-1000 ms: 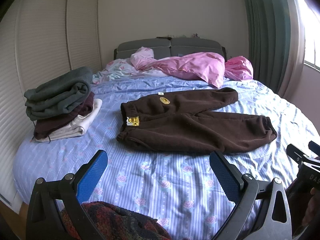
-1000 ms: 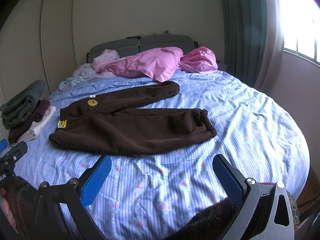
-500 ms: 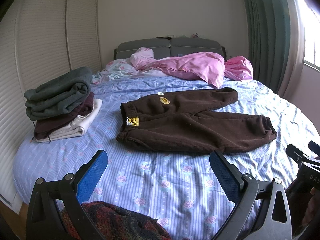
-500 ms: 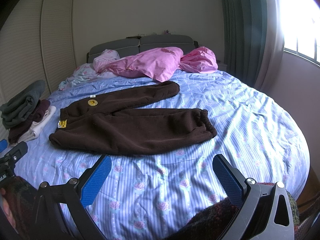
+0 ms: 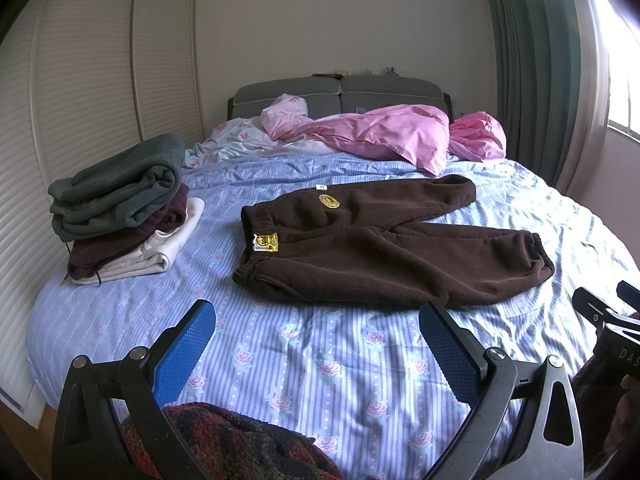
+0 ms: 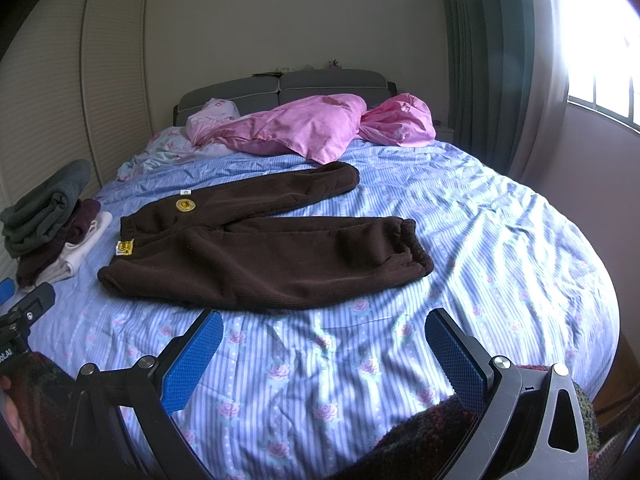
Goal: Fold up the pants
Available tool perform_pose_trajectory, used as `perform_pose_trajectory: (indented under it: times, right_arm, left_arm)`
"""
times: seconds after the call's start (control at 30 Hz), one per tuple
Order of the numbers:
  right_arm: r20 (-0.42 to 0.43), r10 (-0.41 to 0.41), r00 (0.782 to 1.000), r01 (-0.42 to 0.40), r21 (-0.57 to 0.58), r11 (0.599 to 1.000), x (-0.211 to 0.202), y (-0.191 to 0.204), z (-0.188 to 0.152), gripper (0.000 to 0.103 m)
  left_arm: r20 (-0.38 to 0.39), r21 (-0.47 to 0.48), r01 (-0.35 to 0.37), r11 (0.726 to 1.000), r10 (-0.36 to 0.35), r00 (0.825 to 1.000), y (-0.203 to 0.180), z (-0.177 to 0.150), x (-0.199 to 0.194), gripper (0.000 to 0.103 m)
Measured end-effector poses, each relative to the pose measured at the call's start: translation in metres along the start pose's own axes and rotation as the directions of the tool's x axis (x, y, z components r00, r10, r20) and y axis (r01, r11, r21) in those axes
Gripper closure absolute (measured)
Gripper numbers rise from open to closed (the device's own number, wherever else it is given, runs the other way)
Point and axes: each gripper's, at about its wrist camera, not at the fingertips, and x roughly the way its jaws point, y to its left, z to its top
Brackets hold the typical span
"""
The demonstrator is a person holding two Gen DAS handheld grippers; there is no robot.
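Note:
Dark brown fleece pants (image 5: 380, 248) lie flat and spread on the blue striped bedsheet, waistband to the left, both legs reaching right and apart in a V. They also show in the right wrist view (image 6: 260, 252). My left gripper (image 5: 316, 344) is open and empty, held above the sheet short of the pants' near edge. My right gripper (image 6: 320, 352) is open and empty, also short of the near leg. The right gripper's side shows at the far right of the left wrist view (image 5: 608, 320).
A stack of folded clothes (image 5: 120, 208) sits on the bed's left side, seen also in the right wrist view (image 6: 48, 220). Pink bedding (image 5: 380, 136) is heaped by the grey headboard (image 5: 340, 88). Louvred closet doors stand left, a curtain and window right.

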Motion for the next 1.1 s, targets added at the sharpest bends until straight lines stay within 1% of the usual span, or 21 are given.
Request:
perform_pose_trajectory:
  times: [0.77,0.93,1.1]
  right_arm:
    - [-0.002,-0.004,1.0,0.004,-0.002,1.0,0.003,0.0,-0.002,0.0]
    - [-0.013,-0.019,1.0,0.019,-0.008,1.0,0.006,0.003,-0.001,0.0]
    - [-0.046,-0.055,0.997,0.054,-0.015,0.998,0.022,0.007,0.0,0.0]
  left_arm:
    - [-0.01,-0.002,0.003,1.0,-0.003,1.0,-0.003,-0.002,0.001,0.0]
    - [-0.031,0.005,0.003,1.0,-0.002,1.0,-0.006,-0.002,0.008,0.0]
    - [-0.061,-0.004,-0.002,1.0,0.002,0.998,-0.003,0.005,0.023,0.0]
